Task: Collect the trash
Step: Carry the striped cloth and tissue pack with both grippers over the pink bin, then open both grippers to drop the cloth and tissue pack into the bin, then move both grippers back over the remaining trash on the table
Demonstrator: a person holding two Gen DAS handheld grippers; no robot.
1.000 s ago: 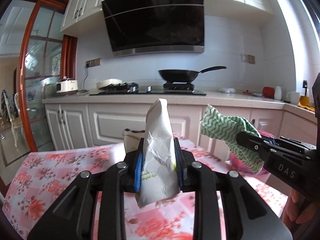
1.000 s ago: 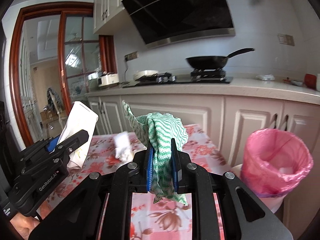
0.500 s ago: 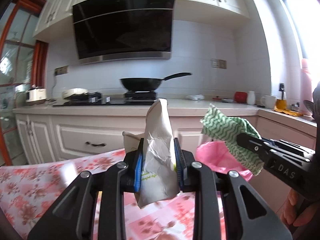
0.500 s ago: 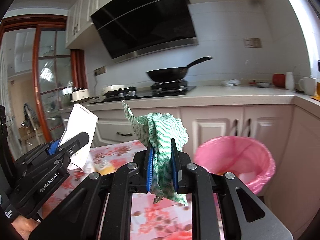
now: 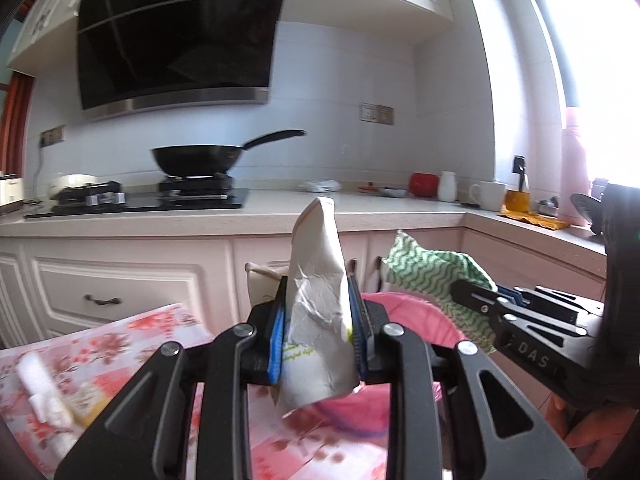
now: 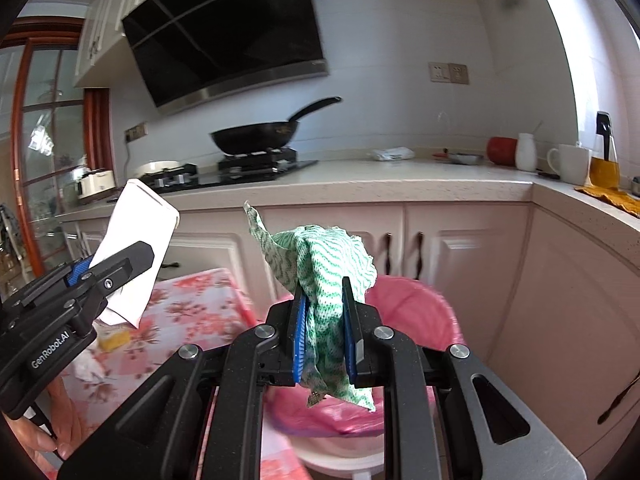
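Left gripper (image 5: 318, 340) clenched on a crumpled white paper bag (image 5: 316, 320); right gripper (image 6: 325, 336) clenched on a green-patterned cloth (image 6: 324, 276). Both held above the pink-lined trash bin (image 6: 416, 312) beside the floral desk (image 6: 192, 304).

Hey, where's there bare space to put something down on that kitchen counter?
The countertop is bare between the stove and the white bag. The window corner is crowded: red jar, white bottle, mug. The floral table holds scraps near its edge.
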